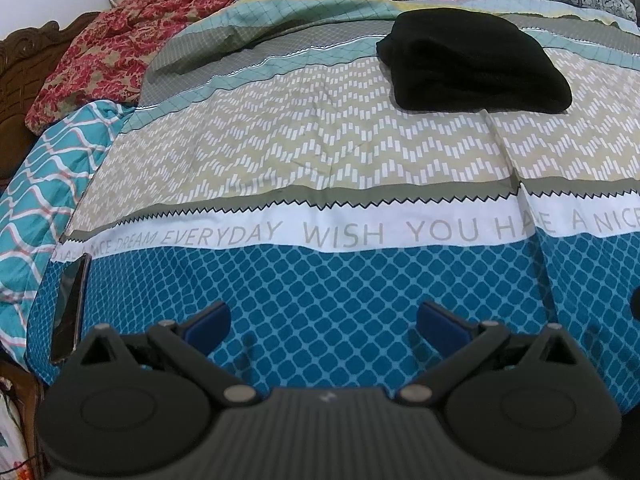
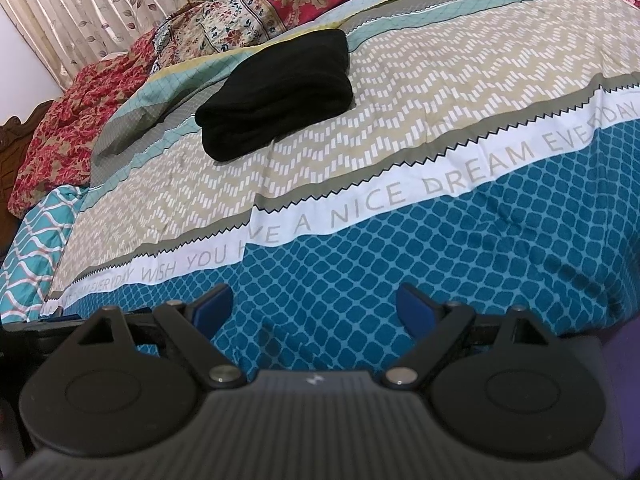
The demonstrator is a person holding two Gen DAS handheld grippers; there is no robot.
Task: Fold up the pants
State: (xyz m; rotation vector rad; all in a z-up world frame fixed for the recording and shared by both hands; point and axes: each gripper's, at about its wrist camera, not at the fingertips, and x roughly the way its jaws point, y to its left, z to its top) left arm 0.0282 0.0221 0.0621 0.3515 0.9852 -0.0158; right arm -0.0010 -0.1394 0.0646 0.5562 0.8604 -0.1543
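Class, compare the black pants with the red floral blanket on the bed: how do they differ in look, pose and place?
The pants are plain black; the red blanket has a floral print. The pants lie folded in a compact stack; the blanket lies rumpled and spread. The pants rest on the bedspread's chevron band, mid-bed; the blanket sits at the far edge, by the headboard. Both are soft cloth lying on the bed, untouched by either gripper.

Right gripper [image 2: 314,306] hangs over the near blue-lattice band of the bedspread [image 2: 400,272], jaws spread wide, nothing between the blue pads [image 2: 212,306]. Black pants [image 2: 276,98] lie folded into a compact bundle on the far beige zigzag band, well apart from the gripper. Red floral bedding [image 2: 68,136] is heaped at far left; a leaf-print curtain [image 2: 100,4] hangs behind it.
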